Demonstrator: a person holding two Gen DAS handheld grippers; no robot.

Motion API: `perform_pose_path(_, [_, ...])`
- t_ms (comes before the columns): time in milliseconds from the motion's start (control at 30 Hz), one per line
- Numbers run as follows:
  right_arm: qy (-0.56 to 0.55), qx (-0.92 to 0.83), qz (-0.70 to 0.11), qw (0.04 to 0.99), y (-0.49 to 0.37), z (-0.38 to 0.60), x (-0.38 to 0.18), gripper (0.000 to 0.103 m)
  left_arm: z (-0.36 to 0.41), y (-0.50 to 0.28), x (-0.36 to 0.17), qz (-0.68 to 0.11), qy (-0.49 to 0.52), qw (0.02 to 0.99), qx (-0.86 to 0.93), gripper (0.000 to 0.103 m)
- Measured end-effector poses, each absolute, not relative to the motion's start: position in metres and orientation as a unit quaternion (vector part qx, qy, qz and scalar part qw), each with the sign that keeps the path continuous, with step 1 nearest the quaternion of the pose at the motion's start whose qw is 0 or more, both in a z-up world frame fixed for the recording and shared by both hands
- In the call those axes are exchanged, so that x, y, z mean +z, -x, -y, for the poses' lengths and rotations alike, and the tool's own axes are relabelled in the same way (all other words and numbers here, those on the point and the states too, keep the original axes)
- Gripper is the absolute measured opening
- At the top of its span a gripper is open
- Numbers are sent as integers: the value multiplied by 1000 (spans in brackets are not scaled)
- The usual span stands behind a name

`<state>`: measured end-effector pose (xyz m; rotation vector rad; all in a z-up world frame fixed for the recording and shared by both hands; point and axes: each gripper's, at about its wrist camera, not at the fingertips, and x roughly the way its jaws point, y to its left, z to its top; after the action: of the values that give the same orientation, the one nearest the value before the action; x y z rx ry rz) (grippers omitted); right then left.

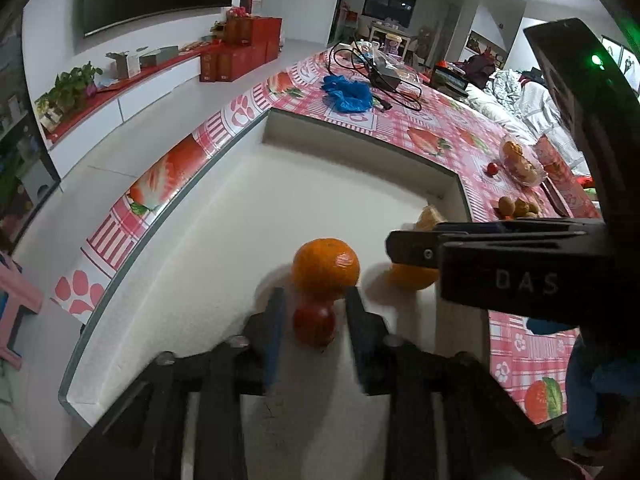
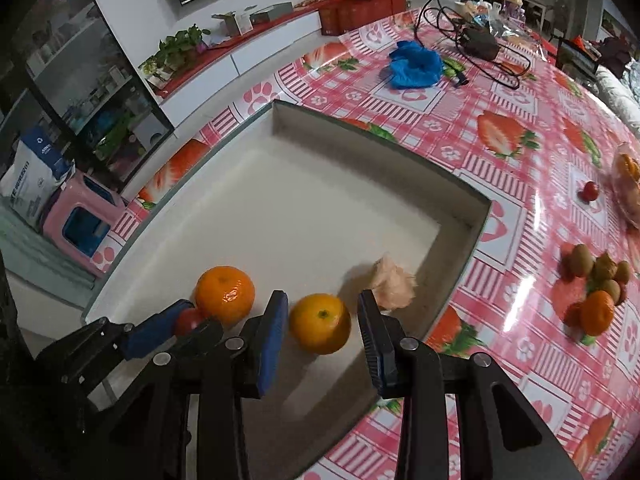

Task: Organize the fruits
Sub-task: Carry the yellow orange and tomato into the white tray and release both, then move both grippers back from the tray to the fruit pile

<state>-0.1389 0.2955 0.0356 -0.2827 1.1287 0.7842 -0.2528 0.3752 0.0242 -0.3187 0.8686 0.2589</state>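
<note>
A white tray point(image 1: 224, 216) point(image 2: 304, 200) lies on the strawberry-print tablecloth. In the left wrist view my left gripper point(image 1: 315, 306) stands open around a small red fruit point(image 1: 314, 326) that rests on the tray floor, with a gap at each pad. A tangerine point(image 1: 326, 266) lies just beyond it, touching it. In the right wrist view my right gripper point(image 2: 323, 312) is open around a second tangerine point(image 2: 320, 324), which sits on the tray floor with a slim gap at the right pad. The first tangerine point(image 2: 225, 294) and red fruit point(image 2: 187, 320) lie to its left.
A crumpled peach paper wad point(image 2: 394, 286) lies in the tray's right corner. On the cloth to the right are several kiwis point(image 2: 596, 268), another tangerine point(image 2: 598, 312), a small red fruit point(image 2: 590, 191) and a clear bowl point(image 2: 628, 184). Farther back lie a blue bag point(image 2: 416, 64) and cables point(image 2: 476, 44).
</note>
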Motion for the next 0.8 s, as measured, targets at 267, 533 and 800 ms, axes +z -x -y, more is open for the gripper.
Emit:
perform_pose_path(267, [129, 352, -504, 778, 134, -291, 42, 64, -376, 251, 26, -394, 141, 895, 152, 69])
perform_pose_path(533, [113, 344, -496, 789, 127, -275, 51, 64, -367, 240, 25, -399, 150, 893, 143, 69])
perform_pose_path(800, [81, 317, -482, 813, 114, -233, 62, 97, -349, 224, 28, -414, 141, 890, 130, 79])
